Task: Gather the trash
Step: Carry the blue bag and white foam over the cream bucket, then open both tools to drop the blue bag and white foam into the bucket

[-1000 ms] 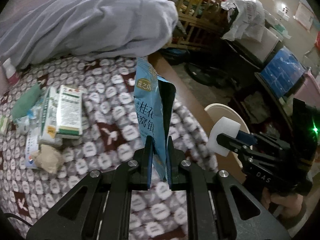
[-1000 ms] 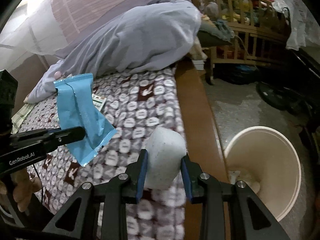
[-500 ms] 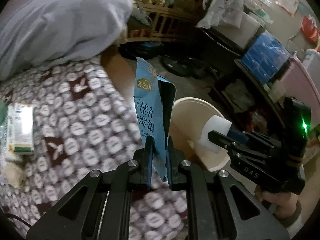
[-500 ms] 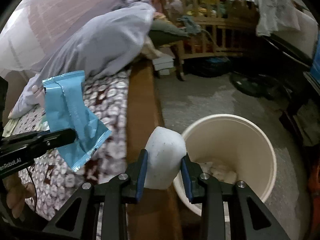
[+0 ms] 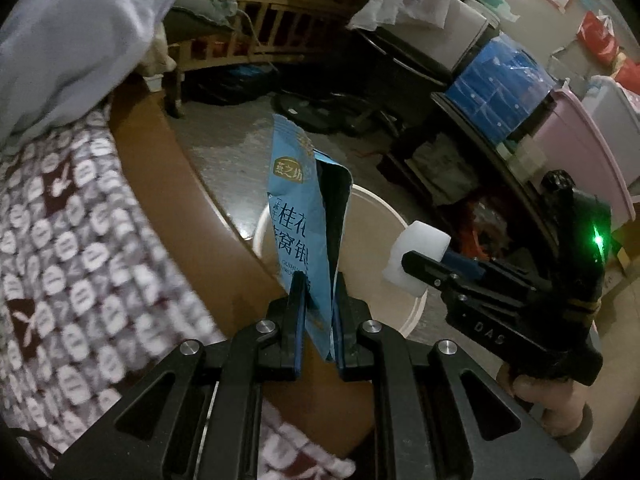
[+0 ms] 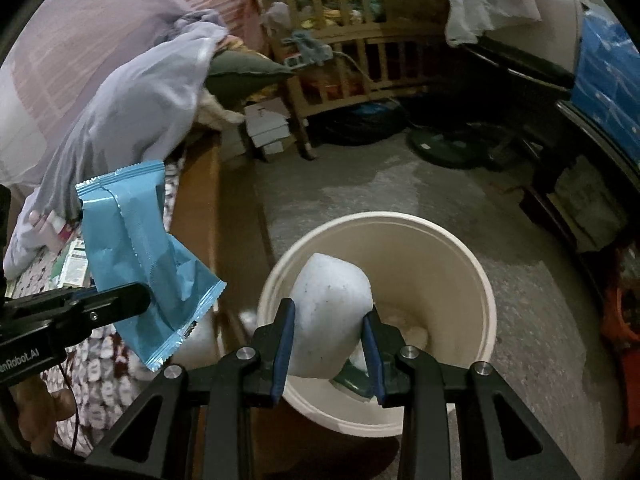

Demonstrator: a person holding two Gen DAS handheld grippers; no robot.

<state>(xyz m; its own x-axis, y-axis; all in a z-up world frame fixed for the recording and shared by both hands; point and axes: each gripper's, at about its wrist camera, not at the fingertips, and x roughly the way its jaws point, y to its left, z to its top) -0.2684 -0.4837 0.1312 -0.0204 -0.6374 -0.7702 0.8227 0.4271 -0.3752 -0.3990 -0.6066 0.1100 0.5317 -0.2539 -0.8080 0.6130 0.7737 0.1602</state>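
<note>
My left gripper (image 5: 316,280) is shut on a blue snack wrapper (image 5: 298,216), which stands upright over the bed's wooden edge, in front of the cream bin's rim (image 5: 412,312). From the right wrist view the same wrapper (image 6: 136,248) hangs at the left beside the bin. My right gripper (image 6: 328,312) is shut on a white foam lump (image 6: 330,312), held above the open cream bin (image 6: 448,248). White scraps lie at the bin's bottom. The foam lump (image 5: 416,250) and right gripper (image 5: 412,260) also show at the right of the left wrist view.
The bed with a patterned cover (image 5: 60,232) and a wooden side board (image 5: 160,168) lies left of the bin. A lilac quilt (image 6: 132,112) is piled on it. A wooden crib (image 6: 352,52), a fan base (image 6: 444,148) and stacked boxes (image 5: 504,88) ring the grey floor.
Both grippers have swung from over the bed to the bin beside it, each still holding its load. The foam lump now hangs over the bin's mouth.
</note>
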